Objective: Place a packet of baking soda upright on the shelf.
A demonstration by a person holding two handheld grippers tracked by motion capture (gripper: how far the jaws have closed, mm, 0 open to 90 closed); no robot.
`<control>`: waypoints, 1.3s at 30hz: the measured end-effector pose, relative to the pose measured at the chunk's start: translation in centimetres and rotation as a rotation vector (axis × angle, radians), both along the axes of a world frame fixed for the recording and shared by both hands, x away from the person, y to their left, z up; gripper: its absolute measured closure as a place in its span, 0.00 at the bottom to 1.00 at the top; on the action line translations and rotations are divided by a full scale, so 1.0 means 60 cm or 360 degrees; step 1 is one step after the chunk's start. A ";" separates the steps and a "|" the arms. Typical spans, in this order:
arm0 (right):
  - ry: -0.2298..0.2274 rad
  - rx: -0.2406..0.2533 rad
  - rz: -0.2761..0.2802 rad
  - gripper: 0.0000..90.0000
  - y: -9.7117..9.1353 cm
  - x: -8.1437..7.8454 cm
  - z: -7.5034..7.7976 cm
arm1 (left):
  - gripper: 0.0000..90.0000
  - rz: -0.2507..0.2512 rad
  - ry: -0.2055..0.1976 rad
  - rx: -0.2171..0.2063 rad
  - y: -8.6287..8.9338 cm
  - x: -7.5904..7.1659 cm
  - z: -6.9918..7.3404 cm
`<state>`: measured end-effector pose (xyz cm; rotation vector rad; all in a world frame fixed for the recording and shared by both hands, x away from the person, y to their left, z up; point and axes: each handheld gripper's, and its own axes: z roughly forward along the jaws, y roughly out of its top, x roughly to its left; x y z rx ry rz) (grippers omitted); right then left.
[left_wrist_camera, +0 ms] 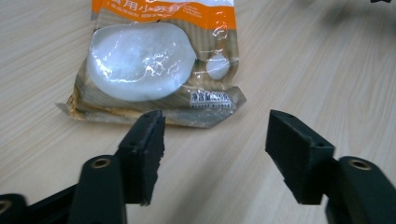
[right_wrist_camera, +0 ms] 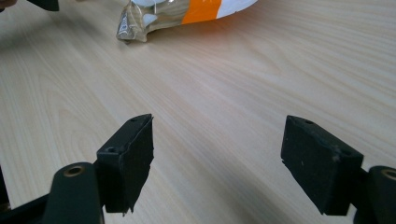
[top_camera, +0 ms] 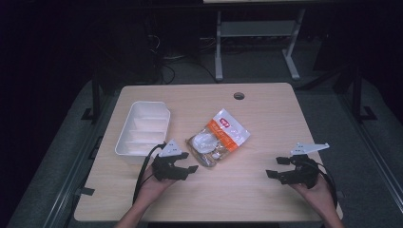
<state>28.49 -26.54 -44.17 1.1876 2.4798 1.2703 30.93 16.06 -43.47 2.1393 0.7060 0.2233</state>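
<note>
We hold the left gripper (top_camera: 186, 166) just short of the snack bag (top_camera: 217, 137) on the worktop (top_camera: 266, 118), fingers (left_wrist_camera: 142, 149) apart and empty; the bag's near end faces them, while the right gripper (top_camera: 275, 167), open and empty, sits well apart.

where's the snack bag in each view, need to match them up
High view: the snack bag lies at the table's middle, right of the white tray, just beyond the left tool.
Left gripper view: the bag is at upper left, its near edge just ahead of the open jaws.
Right gripper view: one end of it is at the top edge, far off.
Shared landmark: the bag's orange band.
</note>
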 end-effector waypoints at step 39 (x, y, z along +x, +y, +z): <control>0.0233 -0.0035 -0.0095 0.26 0.110 0.223 0.033 | 1.00 0.0014 0.0194 0.0233 -0.073 0.111 -0.007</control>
